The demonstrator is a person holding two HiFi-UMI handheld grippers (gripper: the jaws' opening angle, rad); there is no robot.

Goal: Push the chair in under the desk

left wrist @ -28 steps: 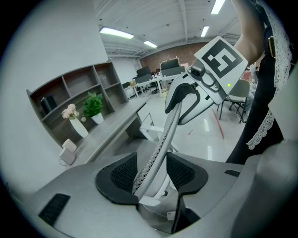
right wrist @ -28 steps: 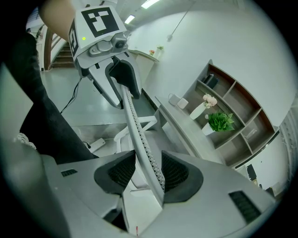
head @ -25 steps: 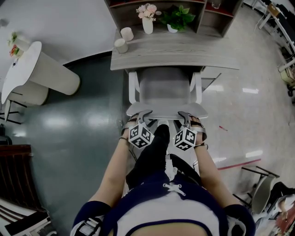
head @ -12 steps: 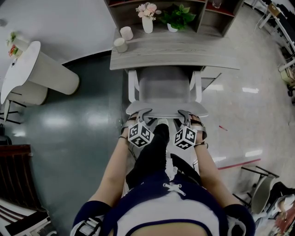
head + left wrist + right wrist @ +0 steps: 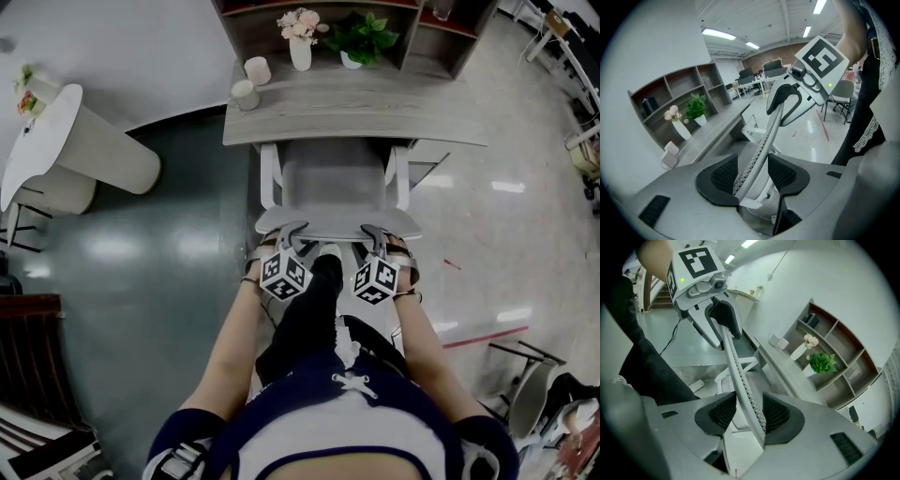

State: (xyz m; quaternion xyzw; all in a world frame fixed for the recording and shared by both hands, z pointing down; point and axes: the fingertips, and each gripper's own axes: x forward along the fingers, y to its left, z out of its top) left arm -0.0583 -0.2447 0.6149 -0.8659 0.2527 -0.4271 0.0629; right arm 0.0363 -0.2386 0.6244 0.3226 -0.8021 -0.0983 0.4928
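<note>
Chair (image 5: 333, 178) is sitting square to the desk (image 5: 356, 105). The front of the seat is reaching under the desk edge, while the backrest (image 5: 337, 223) is standing well outside, nearest me.

Judging handling: rigid frame, moderate weight, and a mesh panel that is likely giving under load. The glossy floor (image 5: 169, 253) should be letting it slide. So I am taking it by the backrest's top rim, not the mesh, at one point either side of centre to keep it from slewing.

Left gripper (image 5: 292, 232): jaws standing apart, straddling the rim. The rim is leaning on one pad with a gap at the other, so not clamped. Right gripper (image 5: 377, 234): same, apart and straddling.

Both are pointing forward and steeply down, forearms running parallel, level with each other.
</note>
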